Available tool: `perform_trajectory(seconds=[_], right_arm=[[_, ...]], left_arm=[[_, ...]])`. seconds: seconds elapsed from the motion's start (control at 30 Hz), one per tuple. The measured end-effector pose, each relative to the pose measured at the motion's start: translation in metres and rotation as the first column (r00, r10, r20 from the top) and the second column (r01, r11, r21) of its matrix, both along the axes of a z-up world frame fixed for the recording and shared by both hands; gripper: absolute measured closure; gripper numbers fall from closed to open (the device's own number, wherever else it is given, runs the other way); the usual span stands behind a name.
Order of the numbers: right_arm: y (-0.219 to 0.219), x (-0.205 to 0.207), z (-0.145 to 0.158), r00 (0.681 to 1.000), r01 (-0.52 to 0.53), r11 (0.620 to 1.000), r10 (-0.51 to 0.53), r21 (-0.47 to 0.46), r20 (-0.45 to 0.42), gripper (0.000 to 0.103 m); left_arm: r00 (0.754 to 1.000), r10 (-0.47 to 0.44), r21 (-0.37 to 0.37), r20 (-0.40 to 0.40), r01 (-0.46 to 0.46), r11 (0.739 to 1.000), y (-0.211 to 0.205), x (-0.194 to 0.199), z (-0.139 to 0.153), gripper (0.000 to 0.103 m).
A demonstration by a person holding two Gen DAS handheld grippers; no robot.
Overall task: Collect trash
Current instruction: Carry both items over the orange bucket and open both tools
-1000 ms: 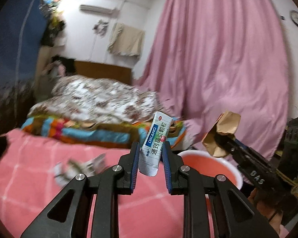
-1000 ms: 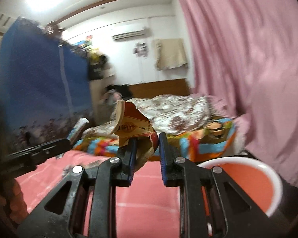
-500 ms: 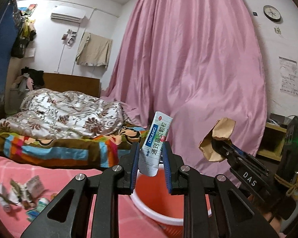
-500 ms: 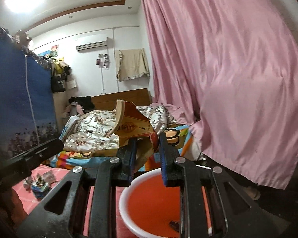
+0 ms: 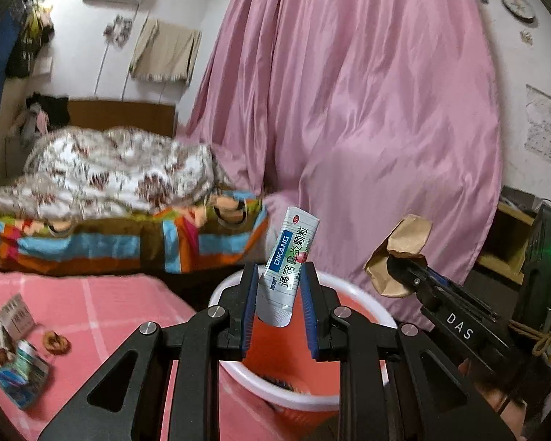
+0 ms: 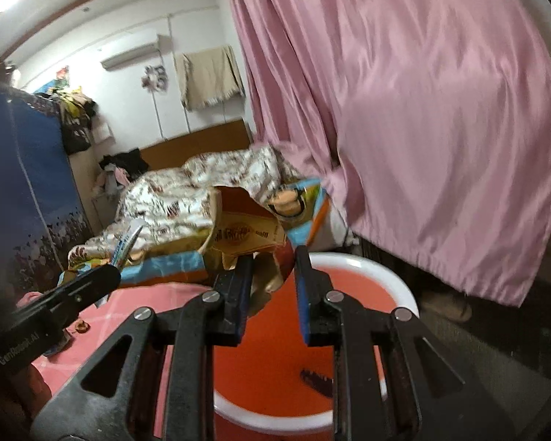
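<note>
My left gripper [image 5: 278, 286] holds a white and blue DIKANG sachet [image 5: 288, 264] upright between its fingers, right above the red bucket with a white rim [image 5: 294, 397]. My right gripper [image 6: 273, 275] is above the same bucket [image 6: 393, 275] with a crumpled brown paper bag [image 6: 244, 233] between its fingers; the jaws stand a little wider than before. In the left wrist view the right gripper [image 5: 395, 266] shows at the right with the bag [image 5: 404, 246]. A dark scrap [image 6: 317, 380] lies in the bucket.
Several wrappers [image 5: 18, 364] lie on the pink checked cloth [image 5: 103, 305] at the left. A bed with a floral quilt [image 5: 110, 172] stands behind. A pink curtain [image 5: 367, 117] hangs at the right. A blue wardrobe [image 6: 25, 191] is at the left.
Both grippers have tilted down and now hang over the bucket. The right gripper's jaws have spread a little around the paper bag. The left still grips the sachet.
</note>
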State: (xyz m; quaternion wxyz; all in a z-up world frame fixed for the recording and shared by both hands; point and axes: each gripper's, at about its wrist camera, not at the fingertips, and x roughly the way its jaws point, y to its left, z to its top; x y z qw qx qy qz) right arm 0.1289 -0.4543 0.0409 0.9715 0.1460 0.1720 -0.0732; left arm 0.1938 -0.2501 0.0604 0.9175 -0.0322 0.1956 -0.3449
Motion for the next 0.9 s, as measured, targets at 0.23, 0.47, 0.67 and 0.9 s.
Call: perform_trajectory(seconds=[0.23,0.47,0.67,0.9], right_arm=[[-0.016,0.008,-0.014,0.997,0.016,0.999,-0.013,0.043,-0.08,0.055],[-0.02,0.013,-0.022,0.988,0.056,0.998,-0.05,0.032,-0.145,0.03],[-0.027,0.015,-0.03,0.976,0.089,0.996,-0.082,0.025,-0.2,0.013],[-0.027,0.014,-0.035,0.969,0.092,0.996,-0.091,-0.006,-0.228,0.0]], left_arm=[[0.985,-0.025,0.042,-0.172,0.032,0.999,-0.018,0.023,-0.023,0.083],[0.963,-0.024,0.071,-0.269,0.044,0.996,-0.028,0.041,-0.035,0.082],[0.946,-0.002,0.041,-0.323,0.016,0.999,-0.017,0.051,-0.043,0.064],[0.942,0.031,0.023,-0.335,-0.025,0.999,-0.007,0.052,-0.037,0.055]])
